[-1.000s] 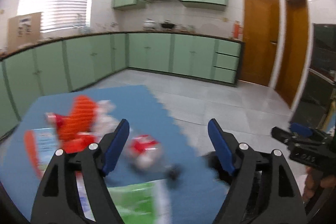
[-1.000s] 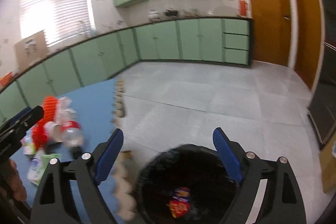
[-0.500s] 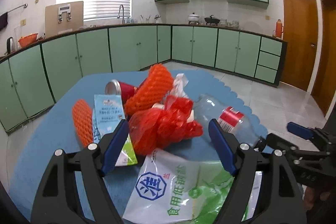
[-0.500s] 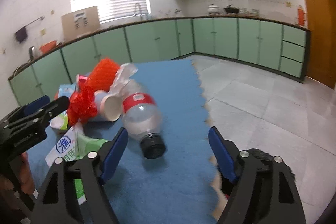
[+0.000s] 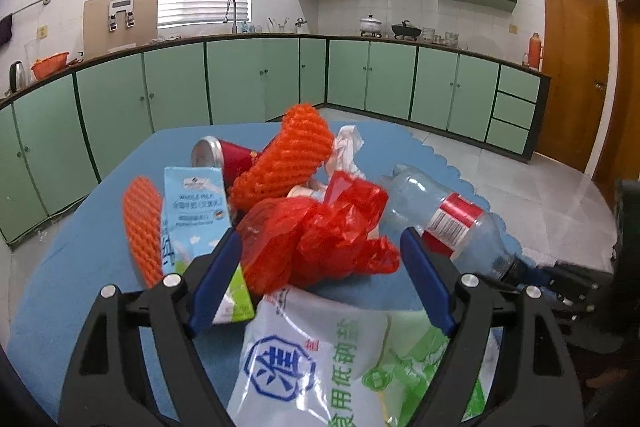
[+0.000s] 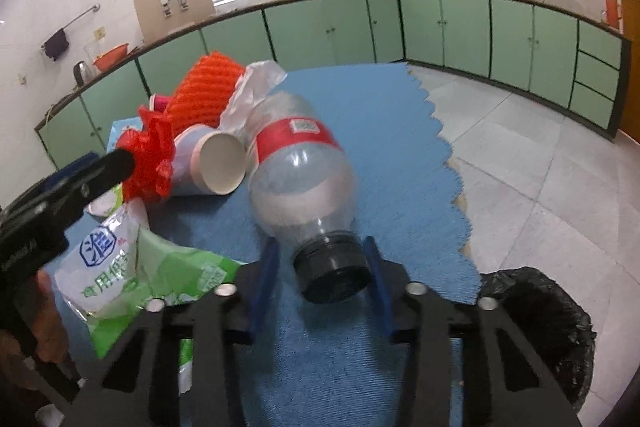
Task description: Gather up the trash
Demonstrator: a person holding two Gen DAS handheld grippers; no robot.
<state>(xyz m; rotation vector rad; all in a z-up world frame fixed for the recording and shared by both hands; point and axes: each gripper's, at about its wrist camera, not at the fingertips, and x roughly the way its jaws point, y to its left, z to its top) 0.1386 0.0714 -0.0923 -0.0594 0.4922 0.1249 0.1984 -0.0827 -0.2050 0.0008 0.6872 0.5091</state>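
Note:
A pile of trash lies on a blue mat (image 5: pixel 80 247). My left gripper (image 5: pixel 320 267) is open, its fingers either side of a crumpled red plastic bag (image 5: pixel 316 235), with a white and green salt bag (image 5: pixel 320 359) just below. My right gripper (image 6: pixel 320 267) has narrowed around the black cap end of a clear plastic bottle (image 6: pixel 300 163) with a red label; its pads sit close beside the neck, contact unclear. The bottle also shows in the left wrist view (image 5: pixel 448 215). A black-lined trash bin (image 6: pixel 540 331) stands on the floor at the right.
The pile also holds orange foam nets (image 5: pixel 292 155), a red can (image 5: pixel 216 155), a milk carton (image 5: pixel 196 207), a paper cup (image 6: pixel 216 163) and a clear wrapper (image 6: pixel 256 83). Green cabinets (image 5: pixel 360 79) line the walls. Grey tile floor (image 6: pixel 540 155) lies right of the mat.
Both grippers swung from the bin to the pile. The left closed in on the red bag. The right moved up to the bottle's cap and its jaws narrowed around it.

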